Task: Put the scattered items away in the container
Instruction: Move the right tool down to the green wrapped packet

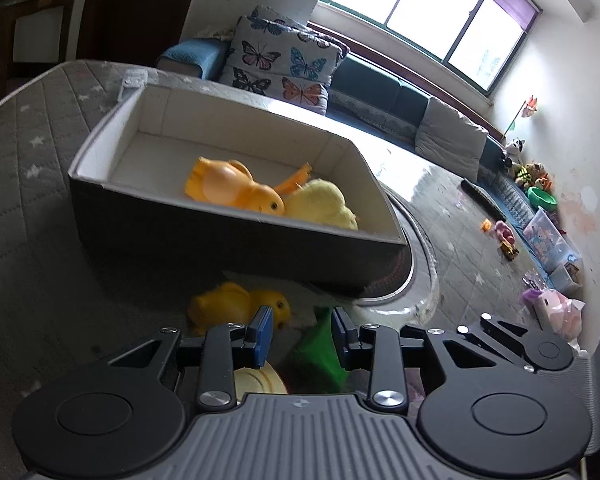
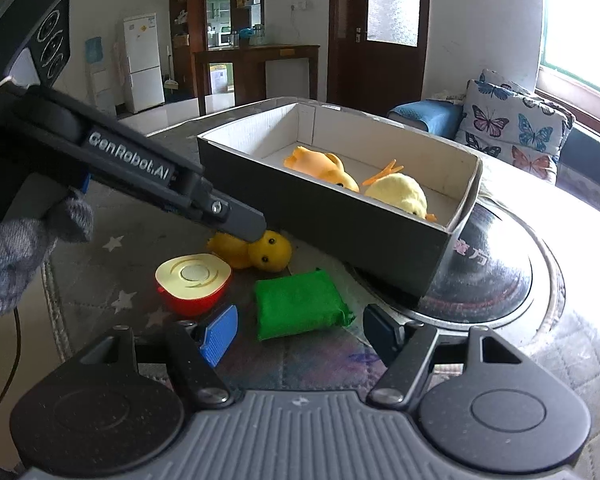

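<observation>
- Quilted grey cloth with white stars covers the table; behind it stand a butterfly cushion and a bright window.
- On that cloth the dark box, white inside, sits at about twelve o'clock from both tools, and already holds an orange duck and a pale plush chick.
- Still loose, just in front of the box: a yellow duck, a red bowl with a cream lid, and a green sponge.
- Left gripper: jaws apart with nothing pinched; in the right-hand view its tip lies over the yellow duck, though contact I cannot tell.
- Right gripper: jaws spread wide and empty, the sponge just ahead at twelve o'clock.
- Handling, as I judge it: the sponge looks soft and light, best pinched across its short sides; the duck looks squashy (round, so it may roll), best taken about the body.
- Only the right wrist view shows the gloved hand and the whole bowl; the left wrist view alone shows floor toys at three o'clock.
</observation>
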Available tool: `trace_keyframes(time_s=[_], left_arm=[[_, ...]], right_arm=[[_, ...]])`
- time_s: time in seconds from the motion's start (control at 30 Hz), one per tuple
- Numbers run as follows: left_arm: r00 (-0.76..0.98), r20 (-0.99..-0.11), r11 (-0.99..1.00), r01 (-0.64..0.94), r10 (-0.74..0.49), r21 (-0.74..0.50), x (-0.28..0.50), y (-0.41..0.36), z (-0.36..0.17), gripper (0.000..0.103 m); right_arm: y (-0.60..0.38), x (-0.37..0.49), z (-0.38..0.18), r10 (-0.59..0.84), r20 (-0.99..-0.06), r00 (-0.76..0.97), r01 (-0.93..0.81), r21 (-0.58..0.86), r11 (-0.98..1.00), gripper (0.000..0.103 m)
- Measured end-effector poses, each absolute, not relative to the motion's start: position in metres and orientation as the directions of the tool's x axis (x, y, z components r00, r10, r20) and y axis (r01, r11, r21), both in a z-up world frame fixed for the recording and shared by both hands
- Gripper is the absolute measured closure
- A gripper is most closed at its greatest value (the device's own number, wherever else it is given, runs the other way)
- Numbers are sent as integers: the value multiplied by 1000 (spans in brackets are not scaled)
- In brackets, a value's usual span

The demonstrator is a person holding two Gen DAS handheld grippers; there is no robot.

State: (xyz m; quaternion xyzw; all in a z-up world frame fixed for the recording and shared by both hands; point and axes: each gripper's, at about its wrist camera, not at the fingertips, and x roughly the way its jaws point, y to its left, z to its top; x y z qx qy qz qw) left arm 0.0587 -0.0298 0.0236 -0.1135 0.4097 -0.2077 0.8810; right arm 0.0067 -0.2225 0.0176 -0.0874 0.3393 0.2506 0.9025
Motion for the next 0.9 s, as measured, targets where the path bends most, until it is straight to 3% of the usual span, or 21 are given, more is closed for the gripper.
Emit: trace_keyframes(time_s=[0.9], left_arm=[[494, -712, 866, 312, -499, -391, 65, -57, 3, 68]], right_arm=[[-218, 26, -5, 385, -697, 605, -518, 23, 855, 34]])
